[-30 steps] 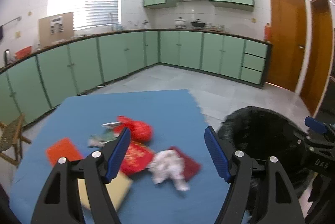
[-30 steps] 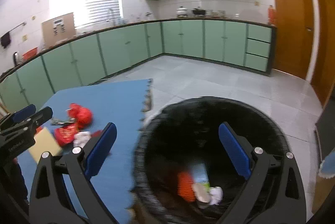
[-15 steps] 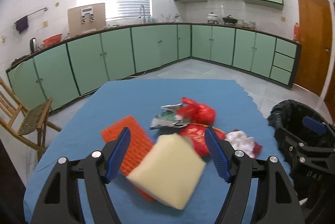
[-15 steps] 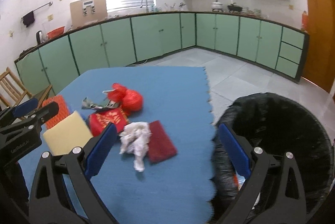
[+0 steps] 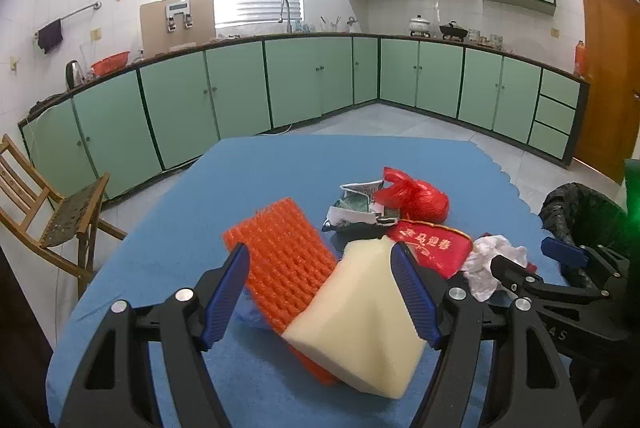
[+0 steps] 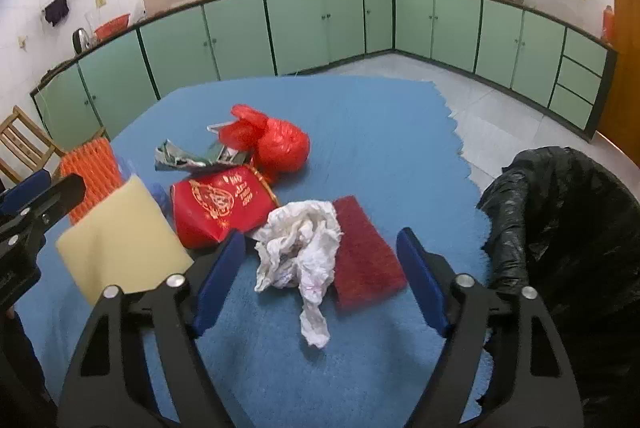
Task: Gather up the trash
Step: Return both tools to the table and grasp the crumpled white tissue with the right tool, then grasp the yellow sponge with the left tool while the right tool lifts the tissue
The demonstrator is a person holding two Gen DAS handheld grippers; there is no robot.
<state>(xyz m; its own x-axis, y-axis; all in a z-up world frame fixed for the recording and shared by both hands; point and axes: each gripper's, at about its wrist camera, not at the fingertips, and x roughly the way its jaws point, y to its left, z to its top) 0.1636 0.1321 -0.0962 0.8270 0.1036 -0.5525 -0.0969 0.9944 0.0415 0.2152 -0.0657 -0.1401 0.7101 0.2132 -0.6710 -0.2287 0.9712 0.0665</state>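
Trash lies on a blue mat (image 6: 372, 116). My left gripper (image 5: 326, 290) is open above a cream foam block (image 5: 360, 324) and an orange mesh sheet (image 5: 280, 256). My right gripper (image 6: 320, 280) is open just above a crumpled white tissue (image 6: 300, 252) beside a dark red pad (image 6: 360, 260). A red pouch with gold print (image 6: 218, 206), a red plastic bag (image 6: 276, 144) and a torn wrapper (image 6: 188, 158) lie further back. The foam block (image 6: 120, 244) and mesh sheet (image 6: 94, 172) also show in the right wrist view.
A trash bin lined with a black bag (image 6: 572, 228) stands off the mat's right edge. A wooden chair (image 5: 44, 216) stands left of the mat. Green cabinets (image 5: 304, 84) run along the far walls, with tiled floor (image 5: 440, 126) between.
Both grippers have swung left, away from the black bin and over the trash on the mat. The right gripper has come down close to the white tissue.
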